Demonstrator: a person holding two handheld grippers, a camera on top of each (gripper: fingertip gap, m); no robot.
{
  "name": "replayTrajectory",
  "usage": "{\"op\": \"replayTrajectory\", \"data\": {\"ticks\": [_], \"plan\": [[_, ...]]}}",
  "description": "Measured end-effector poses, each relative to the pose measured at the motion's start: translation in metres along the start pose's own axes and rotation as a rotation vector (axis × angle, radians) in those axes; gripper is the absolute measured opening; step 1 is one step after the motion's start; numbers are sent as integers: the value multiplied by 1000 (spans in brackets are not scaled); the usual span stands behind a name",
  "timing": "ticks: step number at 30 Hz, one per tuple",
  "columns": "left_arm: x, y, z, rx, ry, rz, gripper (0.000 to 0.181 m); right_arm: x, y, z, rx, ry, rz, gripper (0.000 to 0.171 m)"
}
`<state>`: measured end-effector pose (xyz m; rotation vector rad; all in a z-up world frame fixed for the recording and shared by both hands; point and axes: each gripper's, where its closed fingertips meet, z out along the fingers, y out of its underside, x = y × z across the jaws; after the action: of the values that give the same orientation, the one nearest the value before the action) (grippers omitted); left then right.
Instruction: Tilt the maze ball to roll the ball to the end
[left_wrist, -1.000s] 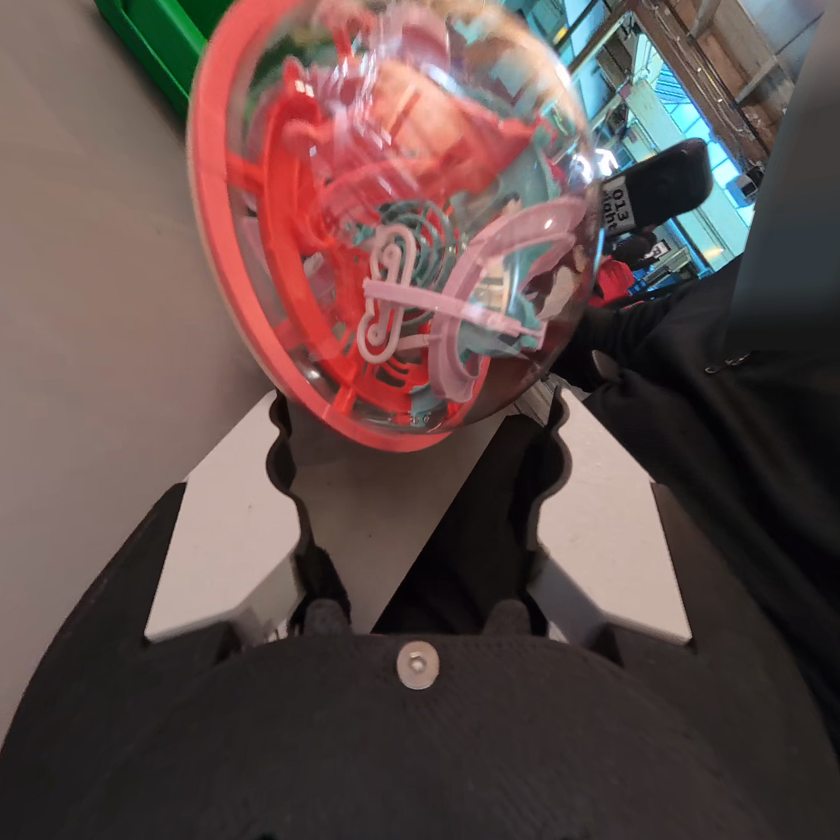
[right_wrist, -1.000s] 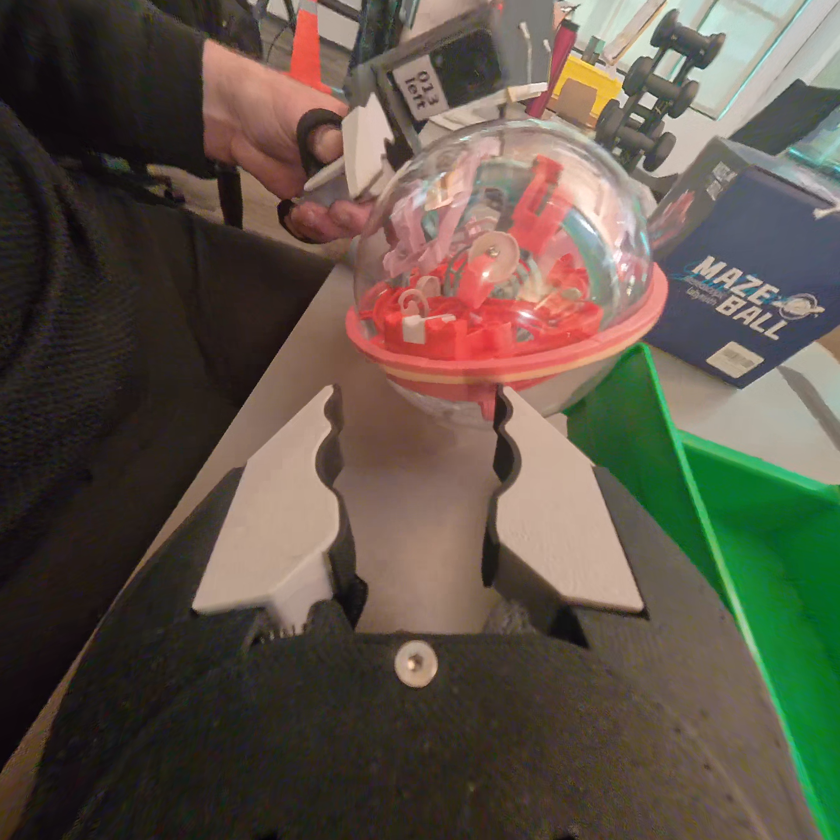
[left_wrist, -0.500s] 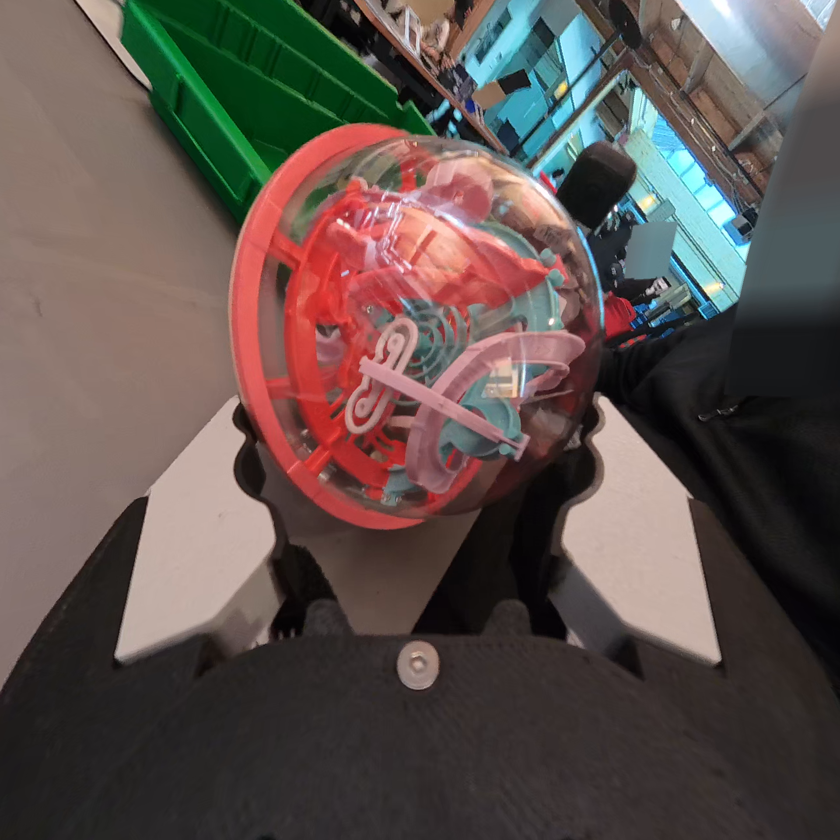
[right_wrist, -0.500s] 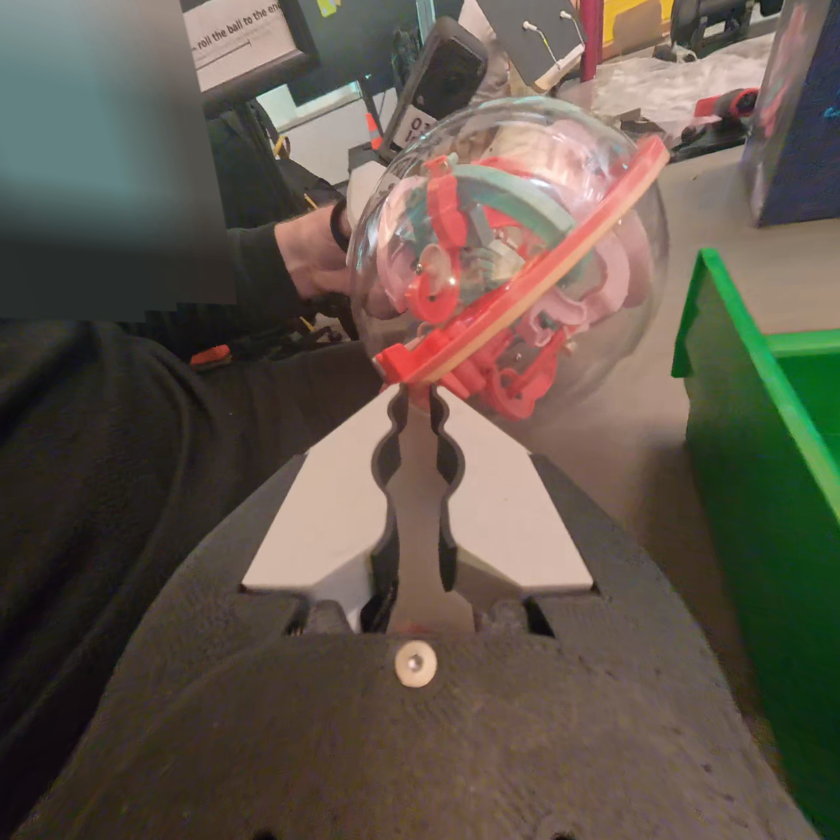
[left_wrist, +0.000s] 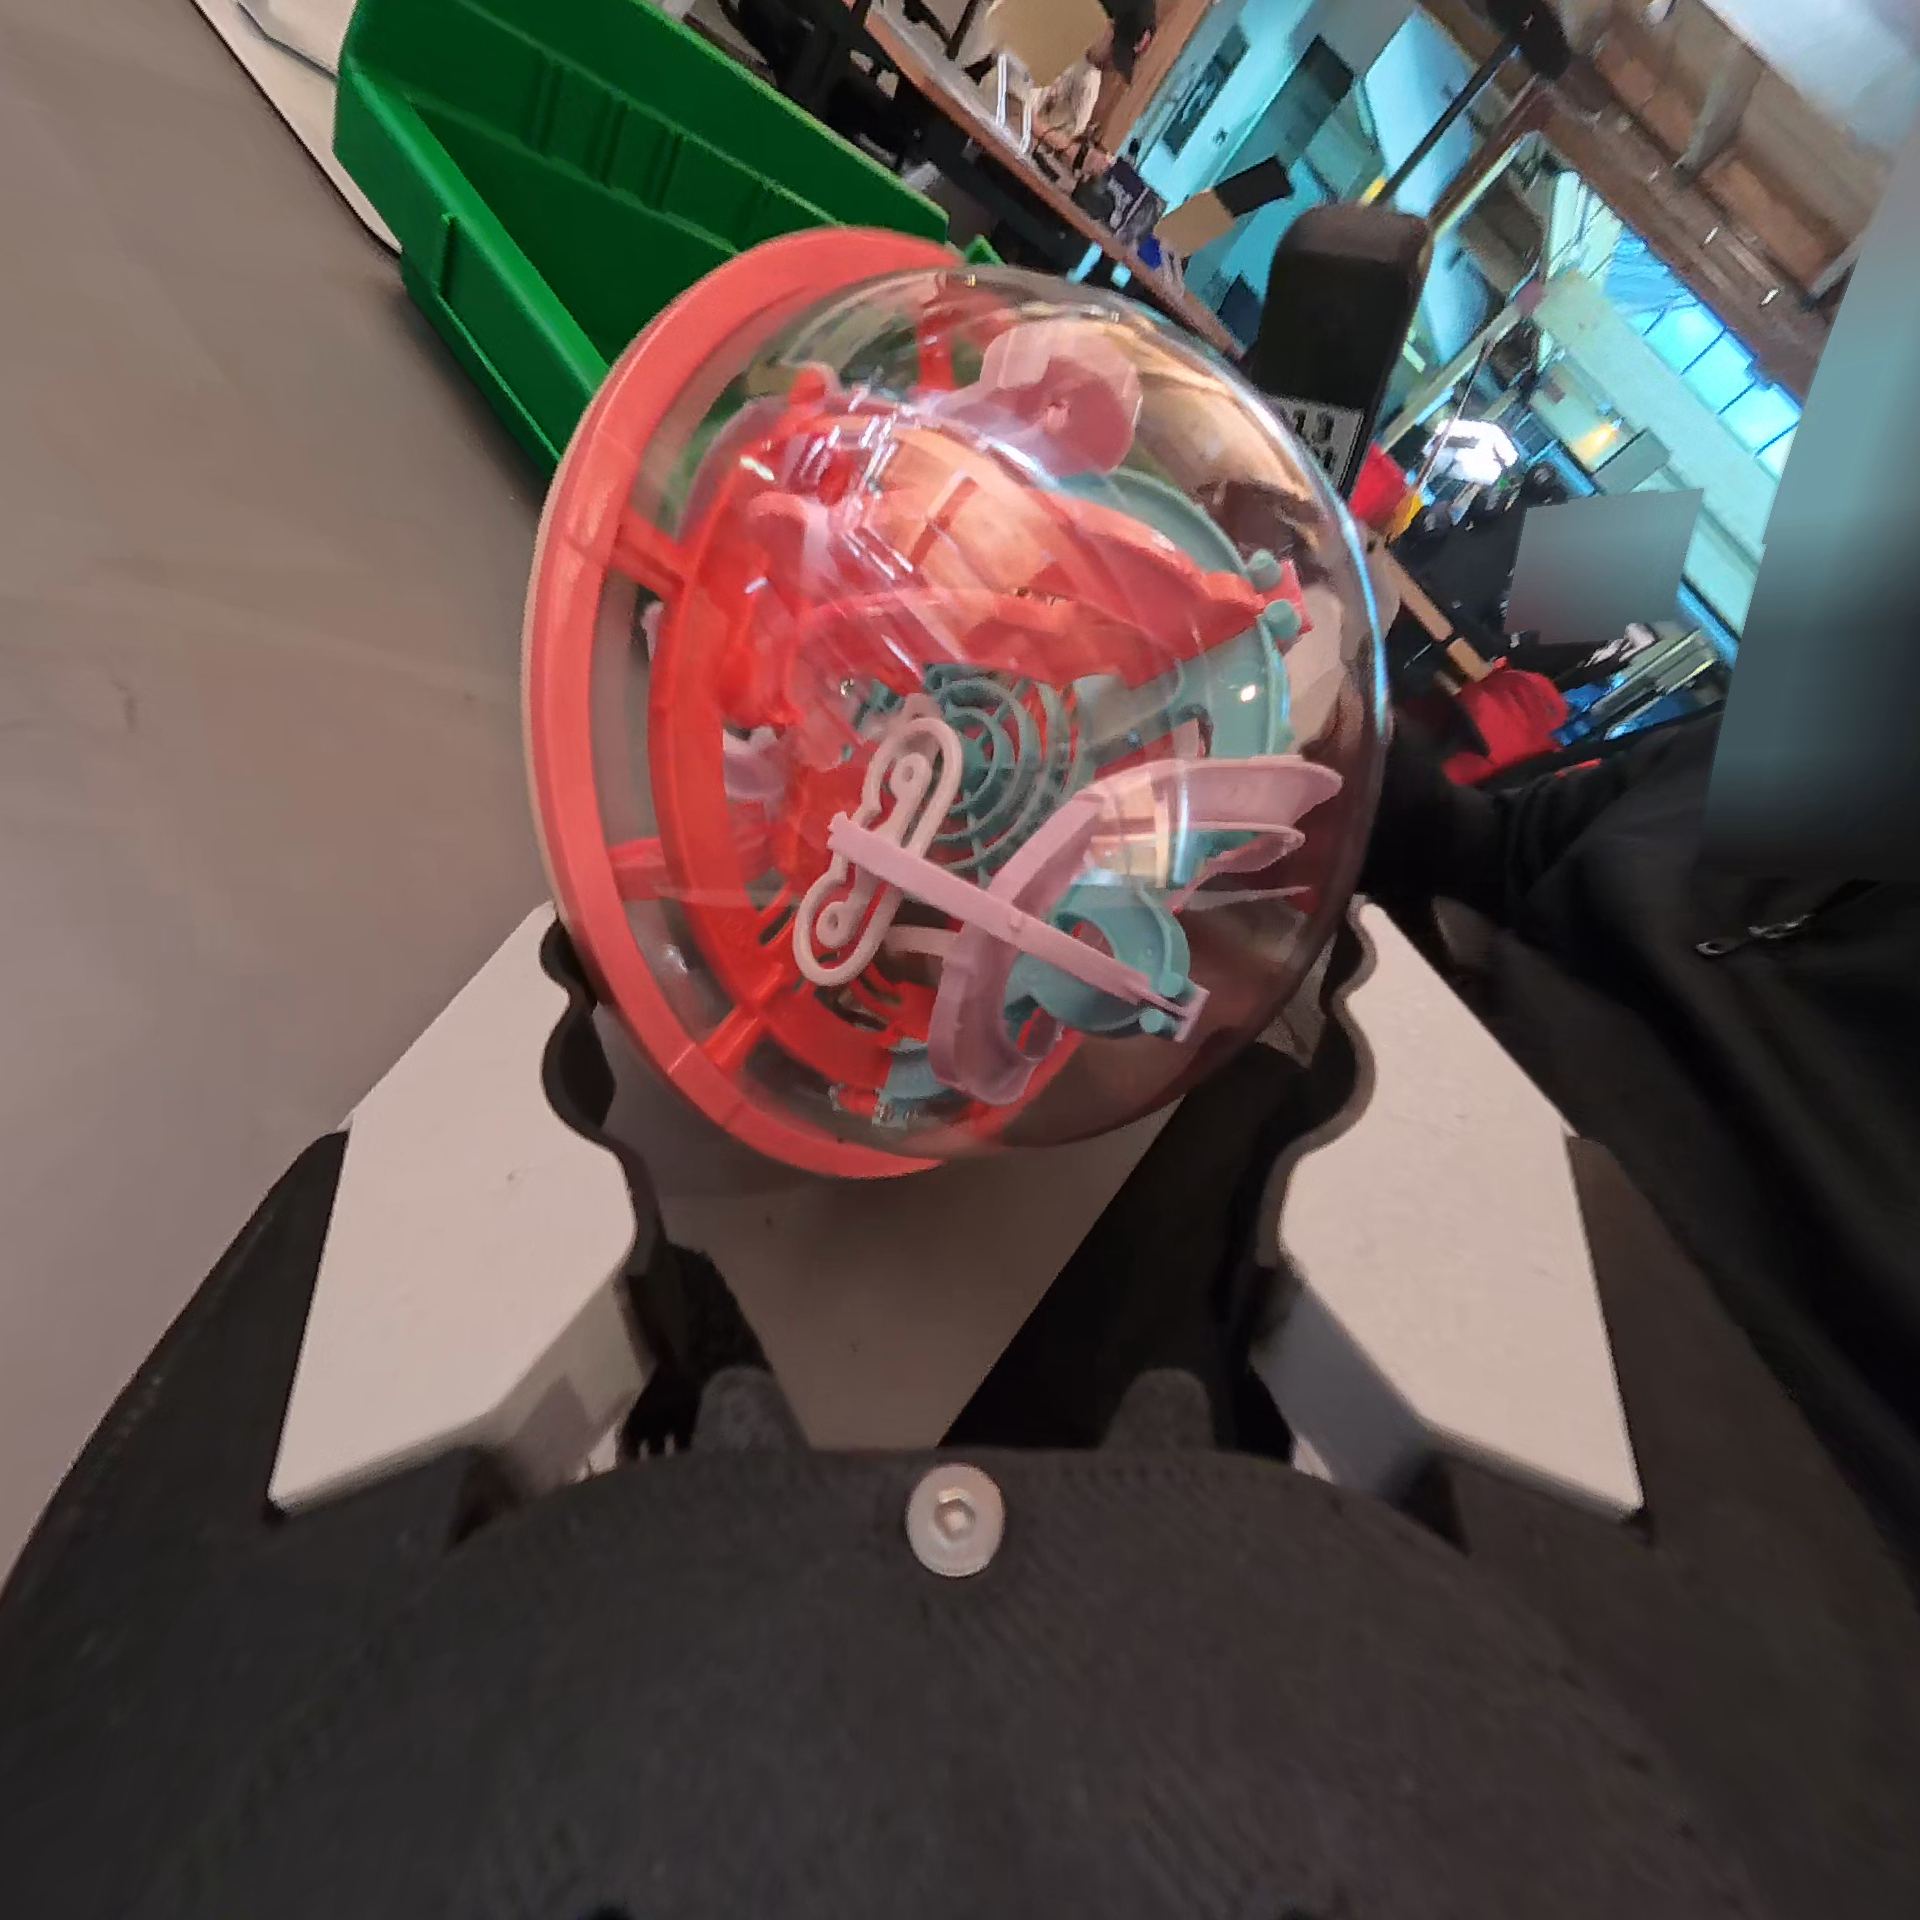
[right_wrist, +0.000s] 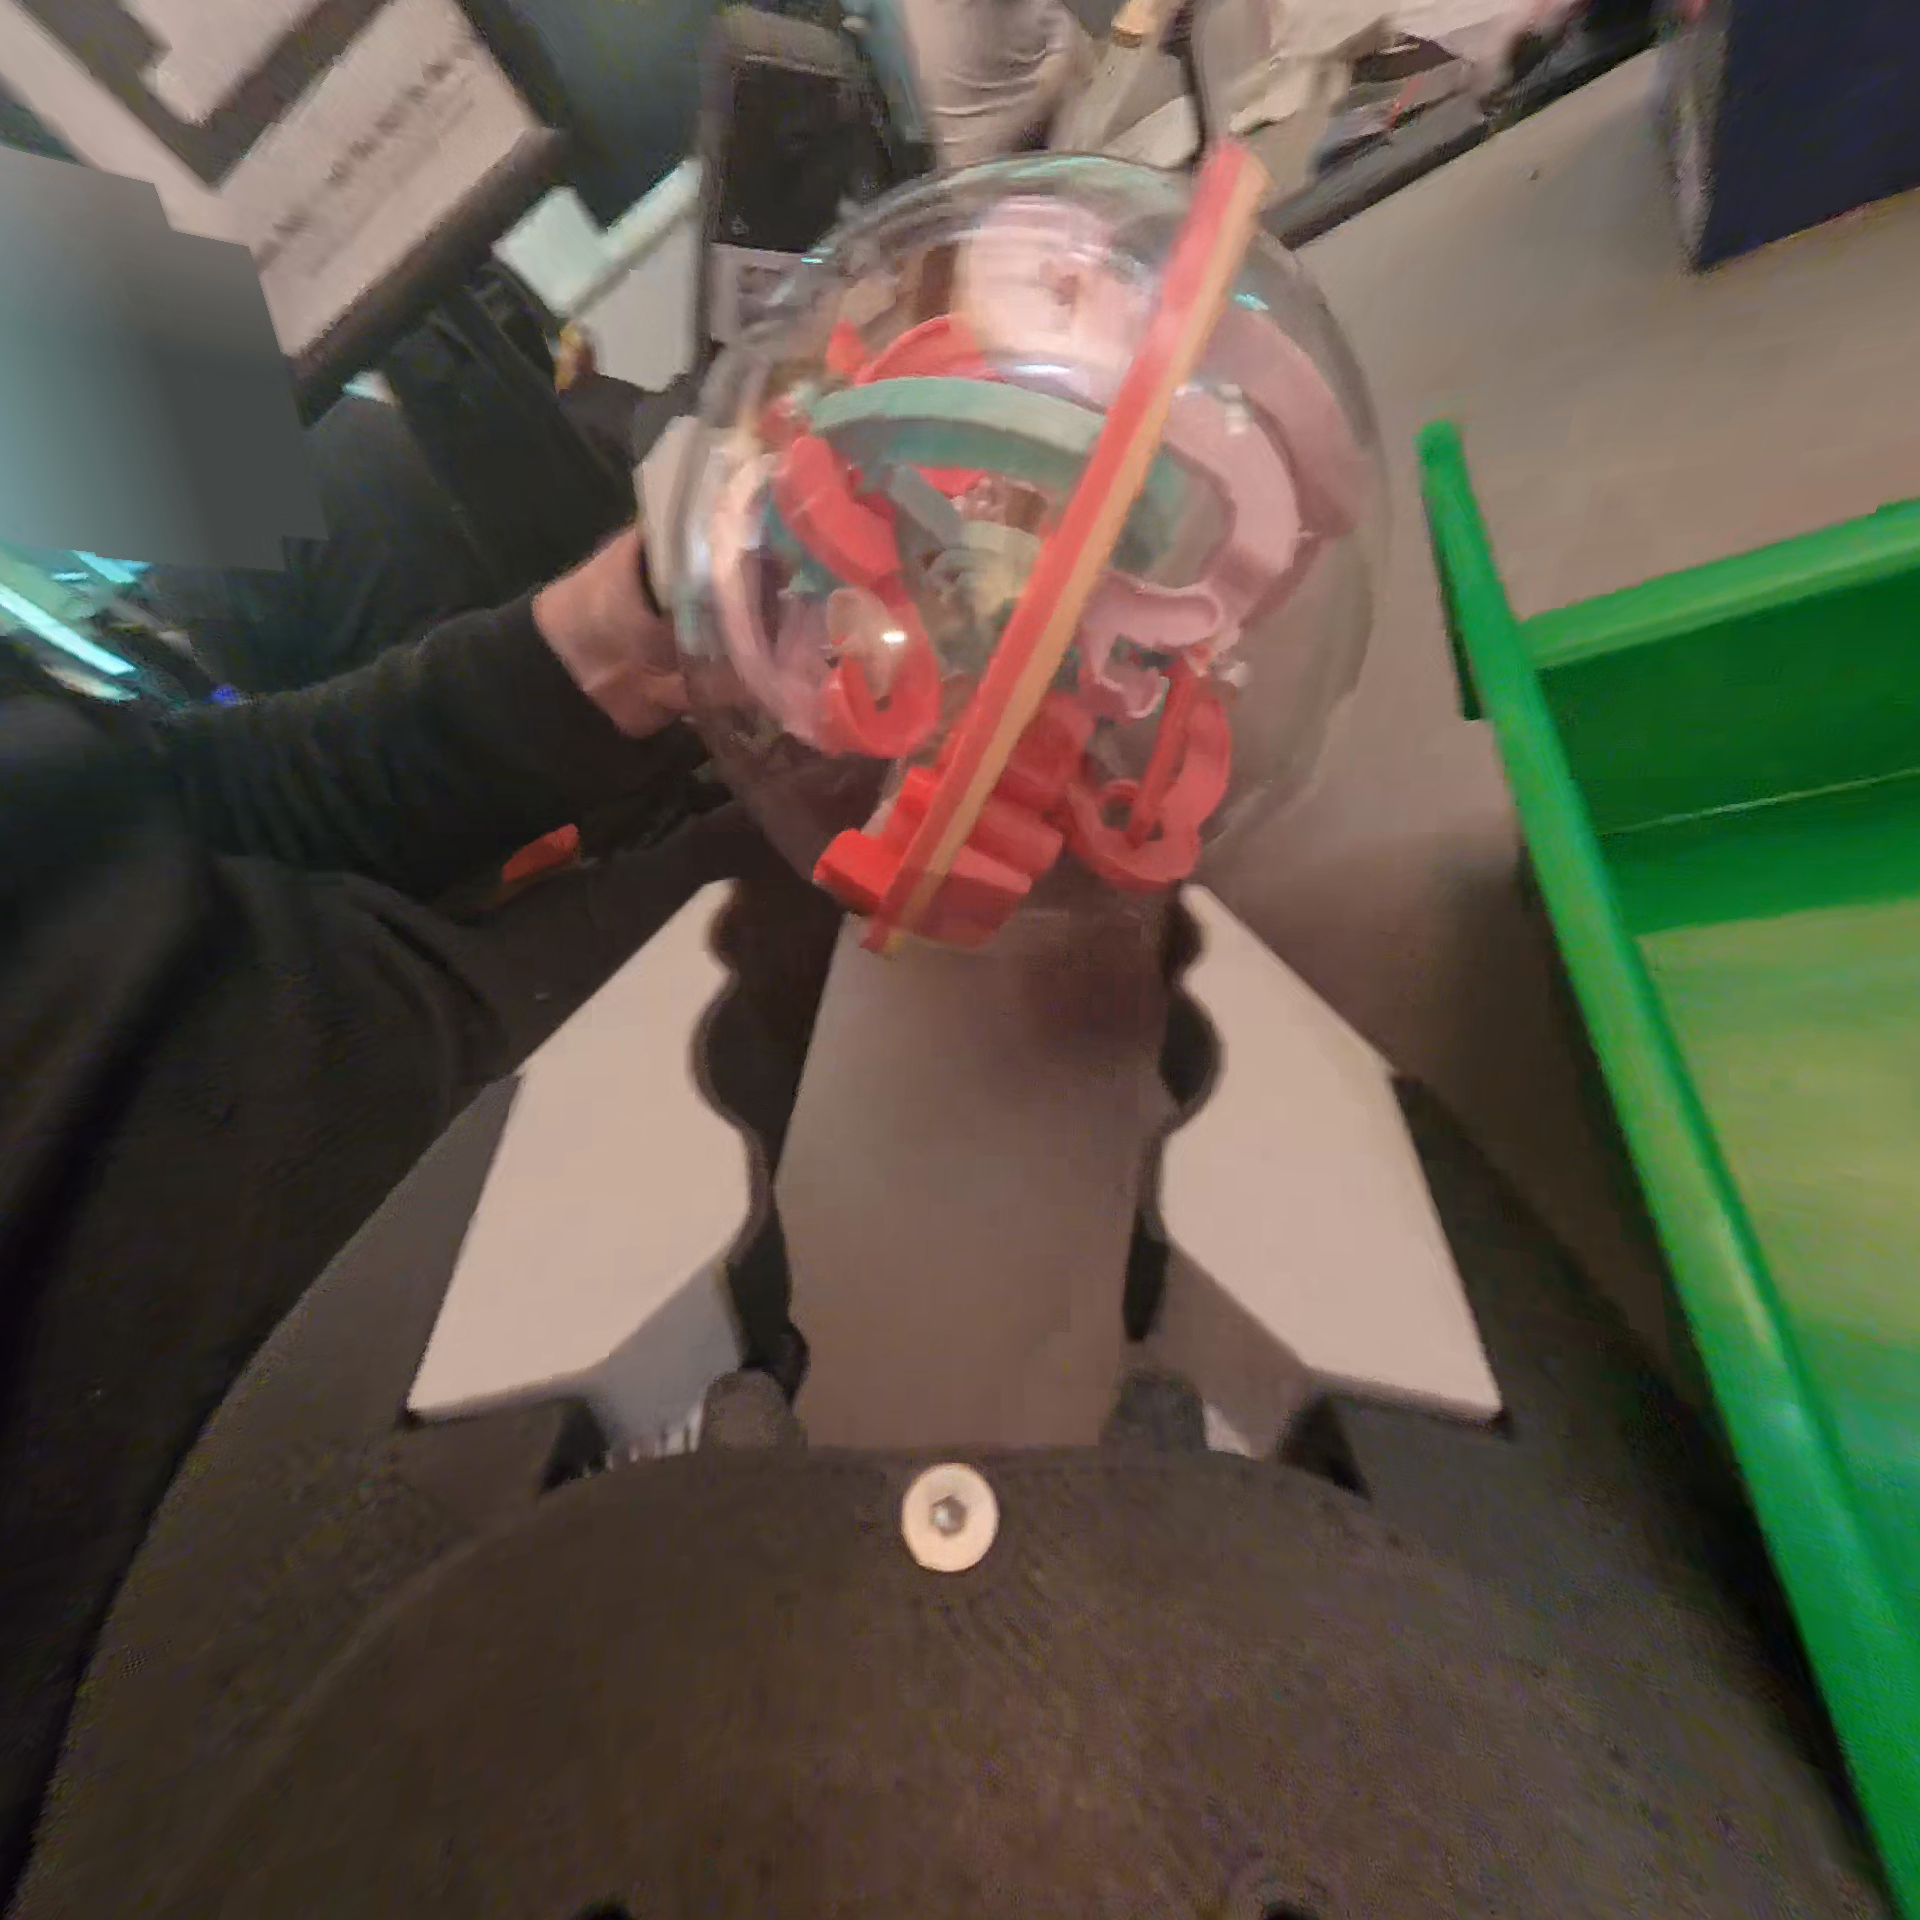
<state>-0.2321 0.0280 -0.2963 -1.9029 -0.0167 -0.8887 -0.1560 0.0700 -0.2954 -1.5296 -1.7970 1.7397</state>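
A: Where is the maze ball (left_wrist: 956, 717) just now?

B: Up off the desk (left_wrist: 208, 623), tipped hard, its red equator ring (right_wrist: 1060, 582) running from 1 o'clock to 7 o'clock in the right wrist view. The left gripper (left_wrist: 951, 977) has its jaws spread wide around the sphere's lower half (real pressing contact I cannot confirm).

A: And the right gripper (right_wrist: 956, 935)?

B: Jaws parted, tips just under the ring's low end, clamping nothing as far as I can see.

A: So what could go wrong?

B: A smooth clear dome cradled by spread jaws may slip and fall to the desk or into the green bin (right_wrist: 1714, 831) at 3 o'clock. Tilted this steeply, the small ball (I cannot find it among the tracks) could drop off its track.
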Motion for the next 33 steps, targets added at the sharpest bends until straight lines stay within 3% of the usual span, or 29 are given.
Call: {"op": "replayTrajectory", "data": {"ticks": [4, 22, 27, 33], "plan": [[5, 9, 10, -36, 10, 15, 133, 4, 8, 21, -42, 33, 18, 119], [13, 20, 6, -156, -112, 390, 139, -1, -9, 19, -60, 261, -533, 113], [8, 30, 13, -236, -166, 413, 153, -14, -23, 16, -68, 345, -739, 112], [13, 23, 15, -176, -165, 489, 154, -32, -41, 12, -82, 392, -923, 112]]}}
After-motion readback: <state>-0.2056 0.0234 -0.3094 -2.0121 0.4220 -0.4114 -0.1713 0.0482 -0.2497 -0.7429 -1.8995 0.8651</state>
